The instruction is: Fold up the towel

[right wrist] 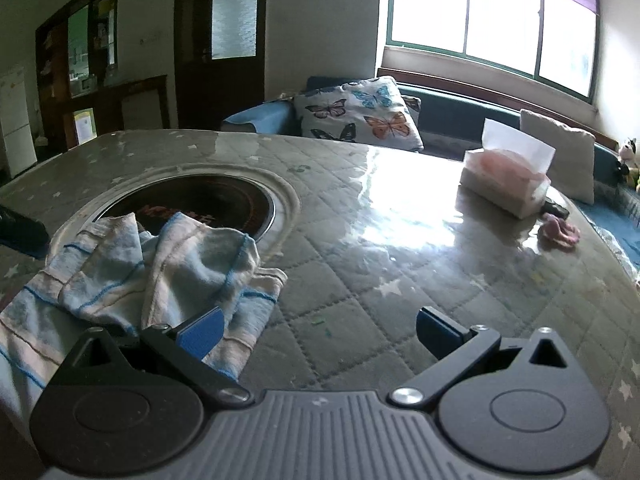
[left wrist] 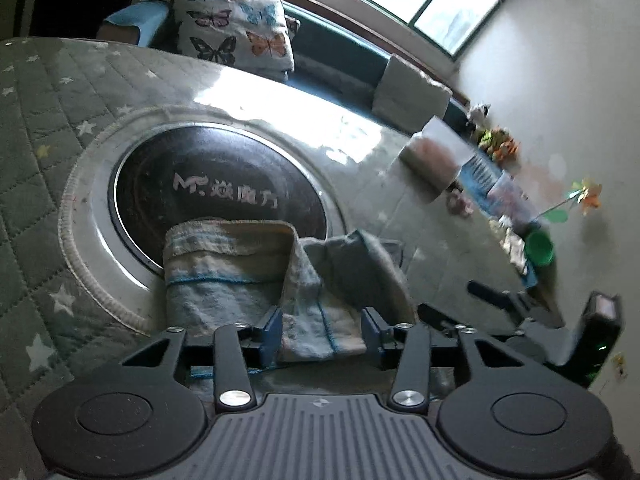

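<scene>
Left gripper (left wrist: 322, 330) seen first: stood half open around a towel (left wrist: 224, 276) fold, pads not squeezing, likely to let it drop flat. Lay bunched on the table (left wrist: 48, 140), partly over the round black burner (left wrist: 208, 188)

Right gripper (right wrist: 320, 330) next: was wide open and empty, just beside the towel's (right wrist: 160, 264) near corner, maybe ready to grab

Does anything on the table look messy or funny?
Yes. The striped towel lies crumpled in a heap, not flat, and part of it hangs over the round black burner set in the table. The rest looks tidy.
</scene>
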